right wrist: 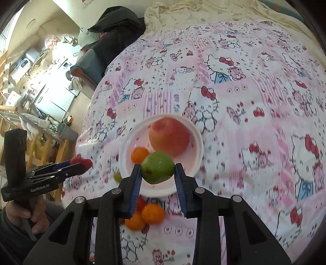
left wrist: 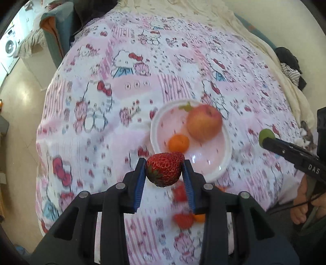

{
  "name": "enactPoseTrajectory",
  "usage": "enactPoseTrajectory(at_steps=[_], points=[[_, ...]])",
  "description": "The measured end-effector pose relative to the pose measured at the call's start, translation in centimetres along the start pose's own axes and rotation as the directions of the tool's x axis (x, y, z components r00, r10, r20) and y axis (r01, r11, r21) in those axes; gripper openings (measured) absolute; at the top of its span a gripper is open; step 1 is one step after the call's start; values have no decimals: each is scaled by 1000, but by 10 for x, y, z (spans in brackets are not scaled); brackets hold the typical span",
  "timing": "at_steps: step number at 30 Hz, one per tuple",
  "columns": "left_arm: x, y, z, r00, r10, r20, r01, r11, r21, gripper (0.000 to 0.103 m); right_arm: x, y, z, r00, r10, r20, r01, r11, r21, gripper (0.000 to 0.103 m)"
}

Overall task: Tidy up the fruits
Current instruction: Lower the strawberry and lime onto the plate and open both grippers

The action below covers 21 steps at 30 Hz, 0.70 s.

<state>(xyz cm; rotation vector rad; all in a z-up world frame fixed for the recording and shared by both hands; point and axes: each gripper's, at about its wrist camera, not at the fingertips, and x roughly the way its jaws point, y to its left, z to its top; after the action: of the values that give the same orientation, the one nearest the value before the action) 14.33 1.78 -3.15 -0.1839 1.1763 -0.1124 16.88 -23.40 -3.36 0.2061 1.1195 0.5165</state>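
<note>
A pink plate lies on the bed and holds an apple and a small orange. My left gripper is shut on a strawberry, held above the plate's near rim; it also shows in the right wrist view. My right gripper is shut on a green lime, held over the plate's near side; it shows in the left wrist view. Loose strawberries and oranges lie on the bed in front of the plate.
The bed has a pink cartoon-cat sheet. A small green fruit lies left of the plate. Dark clothes and a cream blanket lie at the far end. The floor and kitchen units are off the left edge.
</note>
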Motion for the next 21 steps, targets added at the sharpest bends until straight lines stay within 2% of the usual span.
enactPoseTrajectory(at_steps=[1,4,7,10,13,16,18,21], points=[[8,-1,10,1000,-5,-2,5,1000,4,32,4,-2,3,1000,1,-6,-1,1000,0,34],[33,7,31,997,-82,-6,82,996,-23,32,28,-4,13,998,22,-58,-23,1000,-10,34],[64,13,44,996,-79,-36,77,996,-54,32,55,-11,14,994,-14,-105,11,999,-33,34],[86,6,48,996,-80,-50,78,997,-29,32,77,-20,10,987,-54,-153,51,998,-22,34],[98,0,47,995,-86,-45,85,996,-13,32,89,-23,8,982,-61,-178,61,998,-4,34],[108,-5,50,992,-103,-77,102,995,-18,32,100,-22,7,977,-74,-198,75,997,-5,34],[113,-6,54,993,-82,-83,82,997,-11,32,111,-23,7,970,-72,-231,76,997,9,34],[124,-2,58,989,-93,-114,88,995,-52,32,123,-23,7,963,-65,-263,73,997,19,34]])
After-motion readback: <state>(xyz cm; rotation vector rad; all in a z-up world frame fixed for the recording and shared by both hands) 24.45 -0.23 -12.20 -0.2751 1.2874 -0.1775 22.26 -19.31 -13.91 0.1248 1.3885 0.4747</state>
